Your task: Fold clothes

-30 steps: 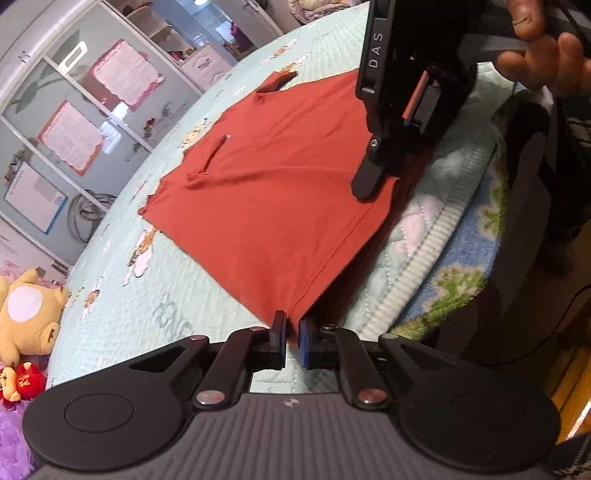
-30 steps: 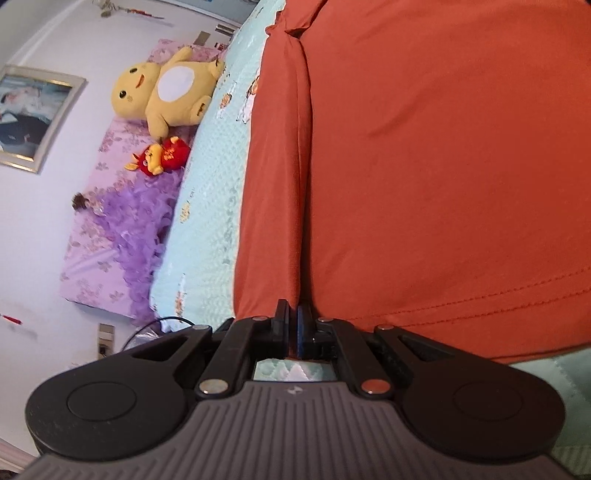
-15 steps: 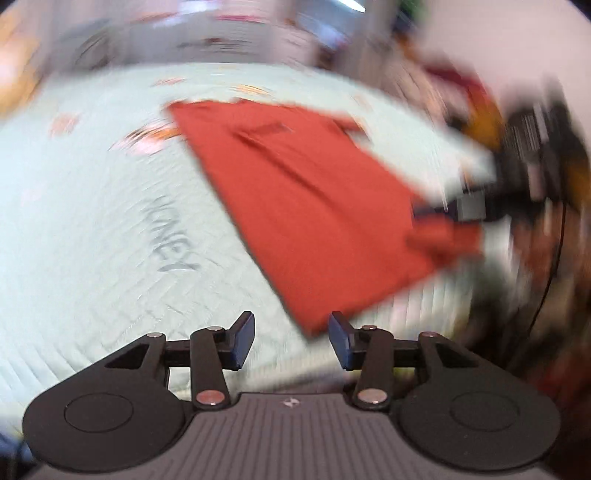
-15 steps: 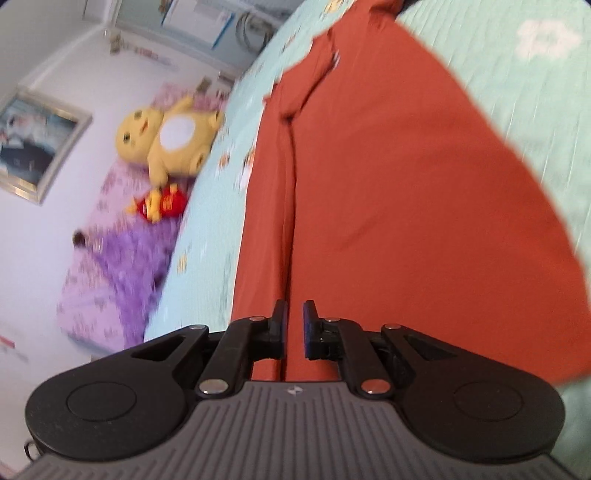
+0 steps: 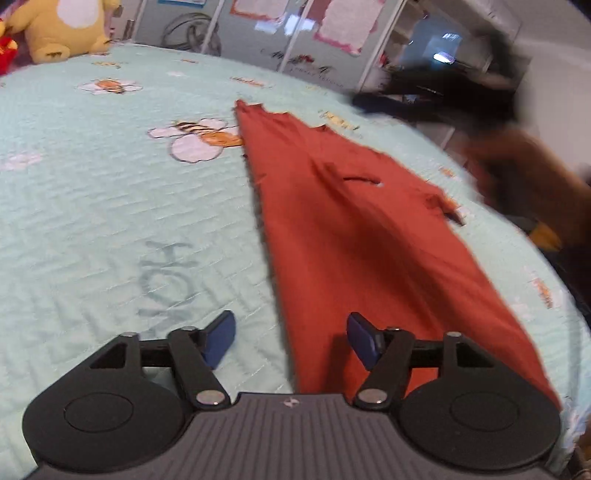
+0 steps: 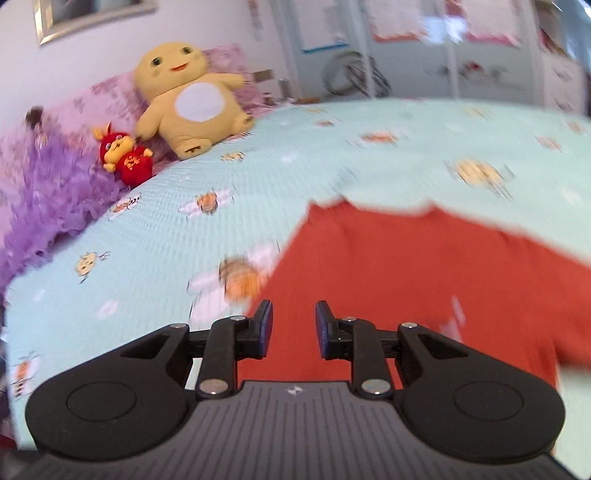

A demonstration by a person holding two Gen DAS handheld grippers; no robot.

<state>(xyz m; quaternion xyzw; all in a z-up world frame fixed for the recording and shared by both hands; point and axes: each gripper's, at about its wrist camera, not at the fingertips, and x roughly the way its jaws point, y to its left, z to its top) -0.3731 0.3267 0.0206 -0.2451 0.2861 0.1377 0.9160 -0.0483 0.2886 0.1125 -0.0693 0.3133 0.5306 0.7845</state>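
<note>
Covering the bed, a mint quilt [image 5: 110, 206] printed with bees meets purple pillows [image 6: 48, 184], a yellow plush [image 6: 188, 99] and a small red plush [image 6: 127, 158]. No containers show. Folded lengthwise, the rust-red shirt [image 5: 354, 236] lies flat on the quilt. The left gripper [image 5: 290, 339] and right gripper [image 6: 293, 328] have just been opening, nothing pinched.

Mint quilted bedspread [image 5: 110, 206] with bee prints, yellow plush toy [image 6: 188, 99], purple ruffled pillow [image 6: 44, 192], glass-panelled doors [image 5: 295, 33]

We get bright, even daylight and soft shadows; the right wrist view is motion-smeared, the left blurs at its upper right, and fisheye bends both edges.
</note>
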